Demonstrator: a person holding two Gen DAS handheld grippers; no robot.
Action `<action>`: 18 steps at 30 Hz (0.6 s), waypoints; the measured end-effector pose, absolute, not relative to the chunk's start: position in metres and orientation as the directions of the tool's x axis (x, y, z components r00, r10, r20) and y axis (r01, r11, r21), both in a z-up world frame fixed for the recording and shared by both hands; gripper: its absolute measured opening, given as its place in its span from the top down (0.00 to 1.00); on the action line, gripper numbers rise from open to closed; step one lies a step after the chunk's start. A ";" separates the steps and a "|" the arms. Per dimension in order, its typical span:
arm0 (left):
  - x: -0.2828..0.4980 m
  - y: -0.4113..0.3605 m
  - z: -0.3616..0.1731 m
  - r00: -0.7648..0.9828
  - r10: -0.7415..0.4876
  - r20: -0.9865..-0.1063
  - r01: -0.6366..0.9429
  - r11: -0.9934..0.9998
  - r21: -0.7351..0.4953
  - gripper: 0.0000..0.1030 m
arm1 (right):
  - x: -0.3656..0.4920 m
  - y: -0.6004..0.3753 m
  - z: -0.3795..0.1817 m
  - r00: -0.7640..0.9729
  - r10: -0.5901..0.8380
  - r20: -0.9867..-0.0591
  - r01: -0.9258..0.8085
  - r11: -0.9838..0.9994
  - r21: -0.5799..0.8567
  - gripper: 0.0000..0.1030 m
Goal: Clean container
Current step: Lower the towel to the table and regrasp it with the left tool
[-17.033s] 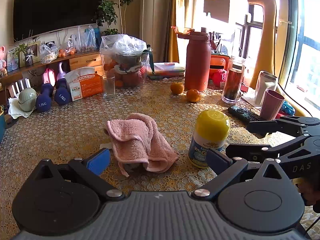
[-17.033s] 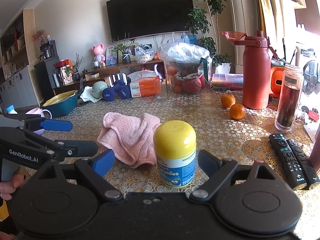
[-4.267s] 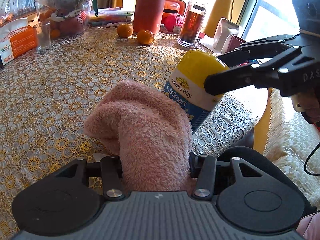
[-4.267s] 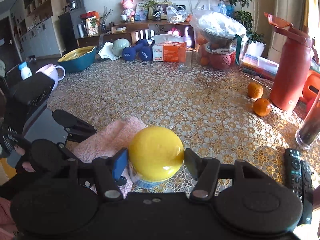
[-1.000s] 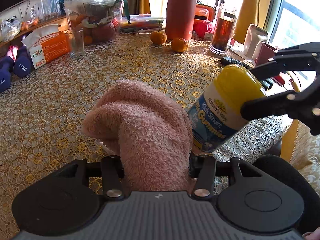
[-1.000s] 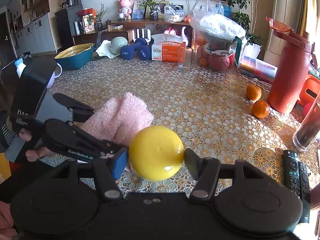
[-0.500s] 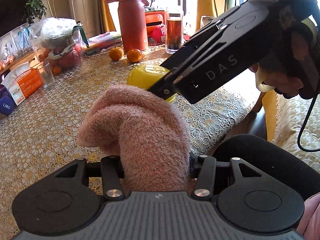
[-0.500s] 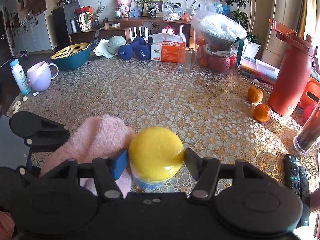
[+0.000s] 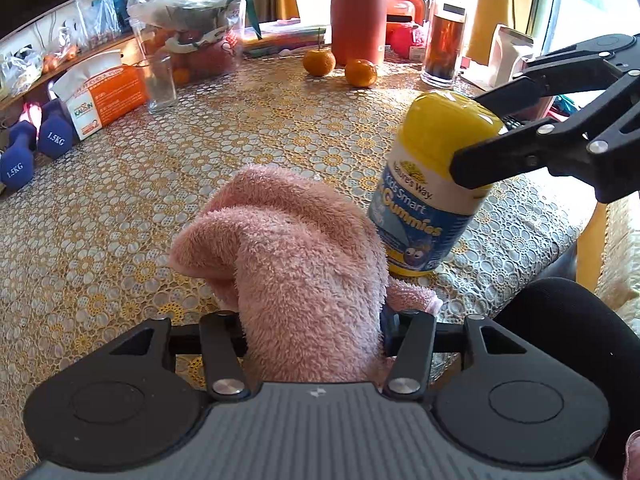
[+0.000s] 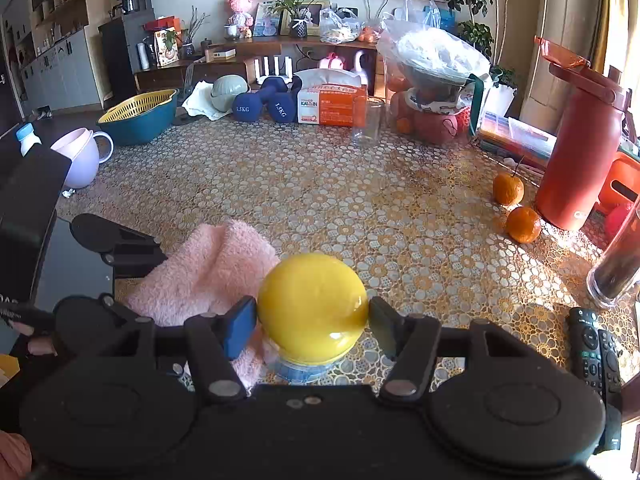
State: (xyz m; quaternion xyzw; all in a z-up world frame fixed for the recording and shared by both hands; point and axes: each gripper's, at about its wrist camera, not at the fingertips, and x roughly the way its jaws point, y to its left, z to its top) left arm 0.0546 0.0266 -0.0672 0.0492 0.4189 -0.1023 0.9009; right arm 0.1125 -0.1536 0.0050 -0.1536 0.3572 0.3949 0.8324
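A white-and-blue gummies bottle [image 9: 416, 216] with a yellow cap [image 10: 312, 304] hangs tilted, its base just above the lace tablecloth near the table's front edge. My right gripper [image 10: 312, 320] is shut on the cap and enters the left wrist view from the right [image 9: 468, 132]. A pink fluffy towel [image 9: 304, 256] is bunched up in my left gripper [image 9: 312, 320], which is shut on it; the towel hides its pads. The towel presses against the bottle's left side. In the right wrist view the towel [image 10: 208, 272] lies left of the cap, beside one finger [image 10: 120, 240] of the left gripper.
Two oranges [image 9: 340, 66], a red flask [image 9: 358, 12] and a jar of dark liquid [image 9: 444, 40] stand at the back right. Two remotes [image 10: 596, 352] lie at the right. An empty glass [image 10: 366, 120], tissue box [image 10: 330, 104] and dumbbells [image 10: 264, 104] are further back.
Half a second ago the right gripper reached across above the towel with the bottle mostly hidden. It has swung back to the right, and the bottle's labelled side now rests against the towel.
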 end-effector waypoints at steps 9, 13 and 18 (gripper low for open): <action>0.031 0.028 -0.053 0.701 -0.063 -0.711 0.204 0.972 0.116 0.21 | 0.114 -0.154 0.005 0.432 0.549 -0.715 -0.763 0.646 0.035 0.41; 0.020 0.022 -0.038 0.759 -0.037 -0.650 0.204 0.962 0.183 0.17 | 0.114 -0.154 0.005 0.432 0.549 -0.716 -0.762 0.647 0.036 0.41; 0.023 -0.004 -0.040 0.792 -0.010 -0.611 0.261 0.909 0.324 0.10 | 0.114 -0.155 0.005 0.432 0.549 -0.716 -0.762 0.646 0.036 0.41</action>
